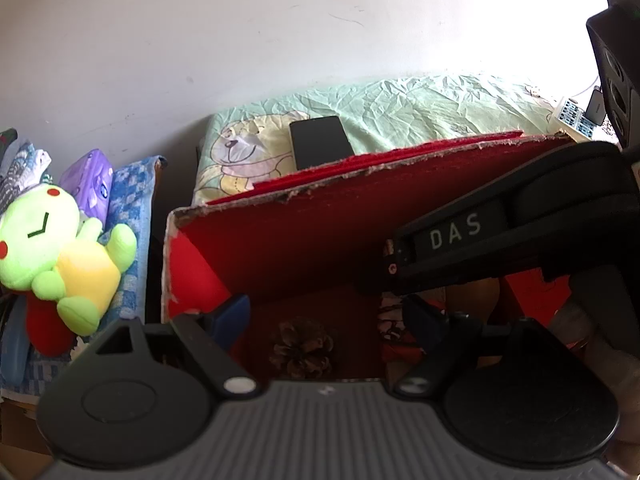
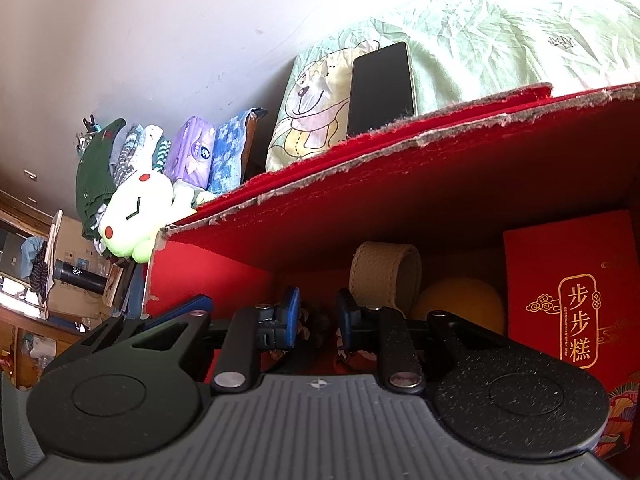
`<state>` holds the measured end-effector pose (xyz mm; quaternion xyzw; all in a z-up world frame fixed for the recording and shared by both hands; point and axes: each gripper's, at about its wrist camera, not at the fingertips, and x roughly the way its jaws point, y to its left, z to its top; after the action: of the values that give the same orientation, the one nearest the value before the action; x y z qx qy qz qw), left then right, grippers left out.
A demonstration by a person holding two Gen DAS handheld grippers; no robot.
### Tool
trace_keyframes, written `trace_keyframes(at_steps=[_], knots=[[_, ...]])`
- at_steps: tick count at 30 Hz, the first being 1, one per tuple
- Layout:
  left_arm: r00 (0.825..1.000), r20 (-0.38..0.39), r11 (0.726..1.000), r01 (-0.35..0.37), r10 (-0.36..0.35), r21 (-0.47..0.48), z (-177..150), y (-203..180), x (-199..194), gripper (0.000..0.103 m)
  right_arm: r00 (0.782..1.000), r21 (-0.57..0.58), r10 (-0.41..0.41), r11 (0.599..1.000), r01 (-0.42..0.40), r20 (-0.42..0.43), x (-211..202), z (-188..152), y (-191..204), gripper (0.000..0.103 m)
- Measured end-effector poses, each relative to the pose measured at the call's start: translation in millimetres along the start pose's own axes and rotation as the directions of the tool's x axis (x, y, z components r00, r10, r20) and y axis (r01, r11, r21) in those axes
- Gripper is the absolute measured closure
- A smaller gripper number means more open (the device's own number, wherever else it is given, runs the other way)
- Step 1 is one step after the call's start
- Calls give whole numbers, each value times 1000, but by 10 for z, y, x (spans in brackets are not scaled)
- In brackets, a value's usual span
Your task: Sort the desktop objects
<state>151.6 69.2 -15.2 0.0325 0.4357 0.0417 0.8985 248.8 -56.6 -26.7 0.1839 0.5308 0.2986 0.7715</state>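
From the left wrist, the left gripper [image 1: 324, 316] hangs with fingers spread over the red box [image 1: 304, 240], a pine cone [image 1: 301, 347] lying on the box floor between them, untouched; the right gripper's black body [image 1: 520, 220] crowds the box's right side, so the two may well knock together. From the right wrist, the right gripper [image 2: 318, 316] has its fingers drawn near together, whether pinching the dark thing between them I cannot tell; a beige roll [image 2: 386, 276], orange ball [image 2: 460, 304] and red packet [image 2: 572, 300] fill the box beyond, a phone [image 2: 380, 88] behind its torn wall.
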Motion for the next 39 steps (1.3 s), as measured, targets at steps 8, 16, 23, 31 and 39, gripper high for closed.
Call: trace_keyframes(at_steps=[8, 16, 23, 31, 39], knots=[[1000, -9, 1000, 11, -11, 17, -7, -13, 6, 15, 1000, -1, 0, 1000, 0, 7, -7, 0, -8, 82], [1000, -19, 1000, 16, -15, 24, -13, -16, 6, 10, 1000, -4, -6, 1000, 6, 16, -16, -4, -9, 81], [1000, -16, 999, 19, -19, 35, -27, -24, -5, 9, 1000, 3, 0, 1000, 0, 30, -39, -14, -14, 81], [1000, -18, 999, 16, -15, 48, -45, -40, -15, 10, 999, -1, -8, 1000, 8, 36, -46, -26, 4, 81], [1000, 26, 1000, 3, -4, 19, -93, 1, -90, 11, 995, -14, -17, 1000, 18, 100, -155, -59, 29, 73]])
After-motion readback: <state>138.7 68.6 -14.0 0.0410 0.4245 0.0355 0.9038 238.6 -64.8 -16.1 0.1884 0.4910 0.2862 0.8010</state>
